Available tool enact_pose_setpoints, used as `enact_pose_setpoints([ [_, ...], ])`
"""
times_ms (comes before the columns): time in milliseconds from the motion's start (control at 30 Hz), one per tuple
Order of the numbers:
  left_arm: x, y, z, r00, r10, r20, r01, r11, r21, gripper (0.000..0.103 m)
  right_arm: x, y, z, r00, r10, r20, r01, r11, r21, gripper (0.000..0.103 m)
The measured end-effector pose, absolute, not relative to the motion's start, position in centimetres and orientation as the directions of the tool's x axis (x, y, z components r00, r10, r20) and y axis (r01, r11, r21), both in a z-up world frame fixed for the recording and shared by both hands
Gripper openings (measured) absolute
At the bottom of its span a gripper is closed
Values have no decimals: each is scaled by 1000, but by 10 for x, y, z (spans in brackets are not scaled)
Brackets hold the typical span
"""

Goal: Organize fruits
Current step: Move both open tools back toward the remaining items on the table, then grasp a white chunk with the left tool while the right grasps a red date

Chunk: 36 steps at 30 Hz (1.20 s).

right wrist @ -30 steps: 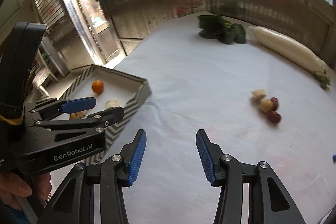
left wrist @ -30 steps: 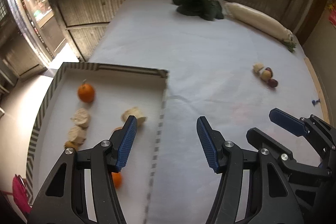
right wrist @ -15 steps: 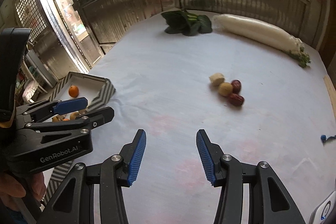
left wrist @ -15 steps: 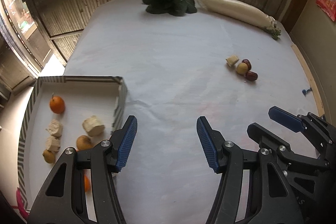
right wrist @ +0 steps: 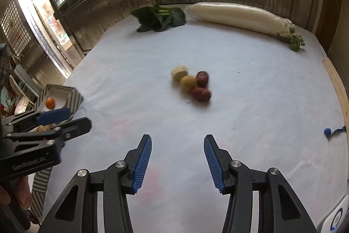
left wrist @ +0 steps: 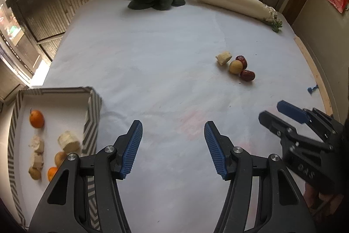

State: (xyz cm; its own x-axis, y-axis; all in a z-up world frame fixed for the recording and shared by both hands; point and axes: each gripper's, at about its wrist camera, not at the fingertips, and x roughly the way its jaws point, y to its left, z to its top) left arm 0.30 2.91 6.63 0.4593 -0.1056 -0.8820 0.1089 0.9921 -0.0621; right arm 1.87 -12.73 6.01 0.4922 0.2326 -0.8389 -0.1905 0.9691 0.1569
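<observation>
From the left wrist, the left tool [left wrist: 173,146] hangs spread and empty over the desk [left wrist: 152,62]. The striped tray [left wrist: 92,115] at the desk's left edge holds oranges and pale pieces (its near end is cut off).

From the right wrist, the right tool [right wrist: 176,159] is spread too, facing the loose fruit cluster [right wrist: 192,83] mid-desk, nearer the right edge. The four pieces touch, so pinching one could roll its neighbours away. Blur hides which fruits they are.
</observation>
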Motion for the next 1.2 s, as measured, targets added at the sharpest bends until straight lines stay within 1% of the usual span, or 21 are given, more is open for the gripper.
enact_pose_setpoints([
  [200,19,16,62,439,-138,-888,139,987,-85,59,45,-142,51,495,234,-837,-156,971,179,48],
  [500,50,-3,56,423,-179,-888,192,976,-105,59,79,-143,42,490,247,-836,-227,962,151,48],
  [600,62,-9,52,414,-186,-891,209,972,-106,59,89,-142,35,468,255,-846,-262,954,143,41],
  [667,71,-14,49,404,-196,-893,224,968,-111,59,94,-142,29,452,259,-854,-276,950,142,34],
  [733,77,-19,46,398,-195,-897,239,965,-103,59,97,-141,26,452,267,-851,-286,947,146,30],
  [767,81,-22,44,394,-194,-899,249,963,-99,59,98,-141,26,454,267,-850,-290,946,143,24],
  [833,89,-28,39,378,-209,-902,276,955,-106,59,98,-144,26,450,273,-851,-290,945,150,18],
  [933,99,-35,33,360,-232,-904,312,943,-117,59,94,-155,28,447,283,-848,-262,948,179,18],
  [1200,120,-46,22,350,-243,-904,403,911,-89,59,86,-166,32,449,290,-845,-242,950,197,18],
])
